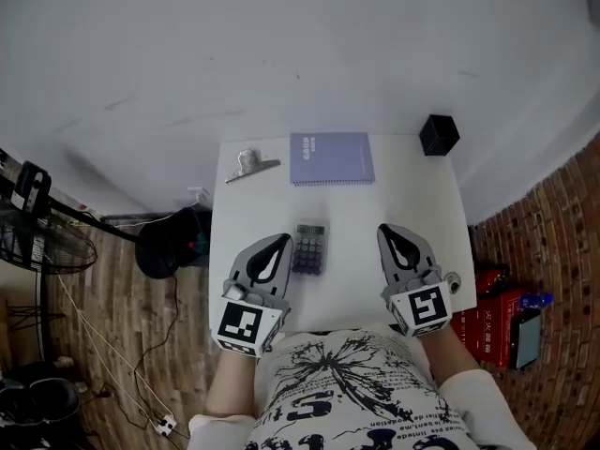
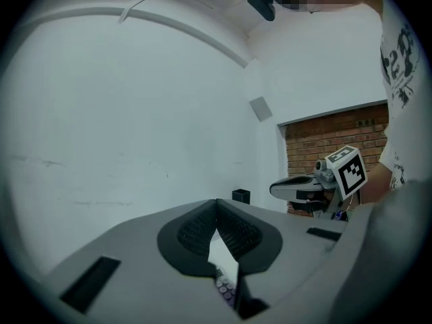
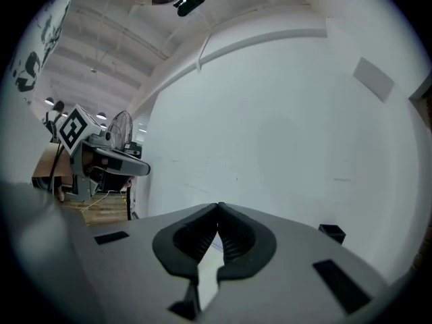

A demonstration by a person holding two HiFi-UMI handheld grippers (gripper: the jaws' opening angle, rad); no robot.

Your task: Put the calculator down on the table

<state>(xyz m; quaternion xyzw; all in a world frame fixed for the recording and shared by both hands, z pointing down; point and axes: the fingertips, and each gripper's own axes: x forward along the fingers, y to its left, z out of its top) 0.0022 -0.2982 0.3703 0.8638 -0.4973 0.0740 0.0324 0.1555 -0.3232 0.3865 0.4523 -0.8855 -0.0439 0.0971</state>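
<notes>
The calculator (image 1: 309, 247), dark with rows of pale keys, lies flat on the white table (image 1: 422, 209) near its front edge, between my two grippers. My left gripper (image 1: 284, 239) hovers just left of it, jaws shut with nothing between them. In the left gripper view its tips (image 2: 217, 202) meet, and the calculator keys (image 2: 226, 290) show through the gap below them. To the calculator's right my right gripper (image 1: 384, 230) is also shut and empty, its tips (image 3: 219, 206) touching.
A purple spiral notebook (image 1: 331, 157) lies at the table's back, with a metal clip (image 1: 251, 165) to its left and a black cube (image 1: 438, 135) at the back right corner. A fan (image 1: 42, 242) and cables are on the floor at left, red boxes (image 1: 492, 312) at right.
</notes>
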